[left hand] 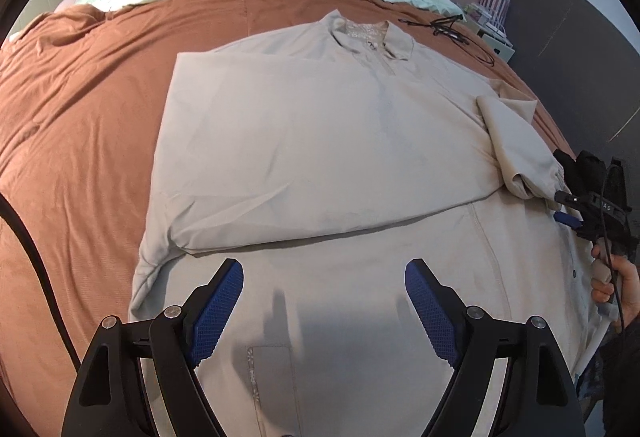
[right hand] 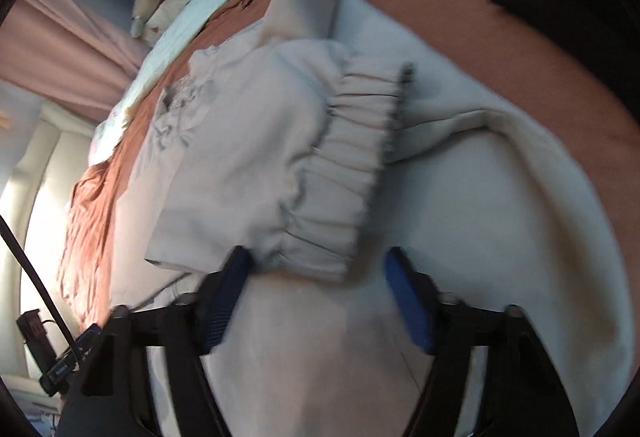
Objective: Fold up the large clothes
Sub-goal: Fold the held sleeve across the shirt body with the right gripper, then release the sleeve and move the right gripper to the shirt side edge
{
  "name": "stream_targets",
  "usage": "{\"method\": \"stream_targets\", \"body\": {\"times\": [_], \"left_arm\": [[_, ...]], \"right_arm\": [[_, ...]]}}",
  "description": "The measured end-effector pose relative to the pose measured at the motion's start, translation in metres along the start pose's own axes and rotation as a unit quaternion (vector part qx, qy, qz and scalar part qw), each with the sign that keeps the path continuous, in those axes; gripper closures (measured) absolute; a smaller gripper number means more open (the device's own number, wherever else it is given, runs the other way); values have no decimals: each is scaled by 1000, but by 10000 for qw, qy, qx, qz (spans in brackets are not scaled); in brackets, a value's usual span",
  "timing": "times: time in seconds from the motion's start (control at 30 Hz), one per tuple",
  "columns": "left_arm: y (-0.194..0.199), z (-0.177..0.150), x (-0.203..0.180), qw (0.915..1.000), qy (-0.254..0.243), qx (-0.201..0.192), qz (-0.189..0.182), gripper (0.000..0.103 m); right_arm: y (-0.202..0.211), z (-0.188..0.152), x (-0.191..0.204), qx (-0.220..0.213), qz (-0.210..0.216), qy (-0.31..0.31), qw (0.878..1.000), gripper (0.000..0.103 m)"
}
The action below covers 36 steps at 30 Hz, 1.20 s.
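The beige jacket (left hand: 320, 141) lies flat on the bed (left hand: 80, 117), collar toward the pillows. One sleeve is already folded across the chest; the other sleeve (right hand: 280, 157) lies bunched at the far side, its cuff just ahead of the right gripper (right hand: 316, 277), whose fingers are apart and grip nothing. The left gripper (left hand: 324, 285) hangs wide open over the hem. That sleeve and the body folds seem left.

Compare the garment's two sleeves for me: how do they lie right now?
The left sleeve is folded flat across the chest of the beige garment; the right sleeve lies bunched at the garment's side, not yet folded in. The left sleeve's cuff sits at the garment's left edge; the right sleeve's gathered cuff is just ahead of the right claw. Both are the same beige.
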<state>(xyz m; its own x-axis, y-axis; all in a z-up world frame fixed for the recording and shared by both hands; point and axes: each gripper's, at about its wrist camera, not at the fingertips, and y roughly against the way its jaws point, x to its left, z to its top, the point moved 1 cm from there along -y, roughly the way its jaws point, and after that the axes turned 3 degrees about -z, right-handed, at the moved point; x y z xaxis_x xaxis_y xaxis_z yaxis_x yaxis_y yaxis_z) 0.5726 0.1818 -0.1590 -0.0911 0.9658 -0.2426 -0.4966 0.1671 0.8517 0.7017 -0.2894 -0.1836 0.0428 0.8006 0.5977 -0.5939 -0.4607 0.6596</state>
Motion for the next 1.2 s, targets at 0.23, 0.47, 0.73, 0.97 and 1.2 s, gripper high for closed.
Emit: {"method": "stream_targets", "body": {"times": [0.23, 0.47, 0.73, 0.97, 1.2], "left_arm": [[0, -9, 15, 10000, 60, 13, 67, 19], [20, -12, 26, 9996, 241, -155, -18, 19], [59, -14, 39, 9989, 232, -393, 53, 19], [81, -17, 65, 9976, 406, -498, 243, 19], [87, -21, 86, 9970, 496, -436, 415, 19]], "right_arm": [[31, 8, 23, -473, -171, 819, 9954, 73], [77, -5, 95, -907, -237, 1697, 9810, 73], [81, -40, 176, -1022, 13, 2540, 9618, 73], [56, -82, 230, -753, 46, 3215, 9439, 73], [2, -126, 247, 91, -52, 3201, 9473, 51]]}}
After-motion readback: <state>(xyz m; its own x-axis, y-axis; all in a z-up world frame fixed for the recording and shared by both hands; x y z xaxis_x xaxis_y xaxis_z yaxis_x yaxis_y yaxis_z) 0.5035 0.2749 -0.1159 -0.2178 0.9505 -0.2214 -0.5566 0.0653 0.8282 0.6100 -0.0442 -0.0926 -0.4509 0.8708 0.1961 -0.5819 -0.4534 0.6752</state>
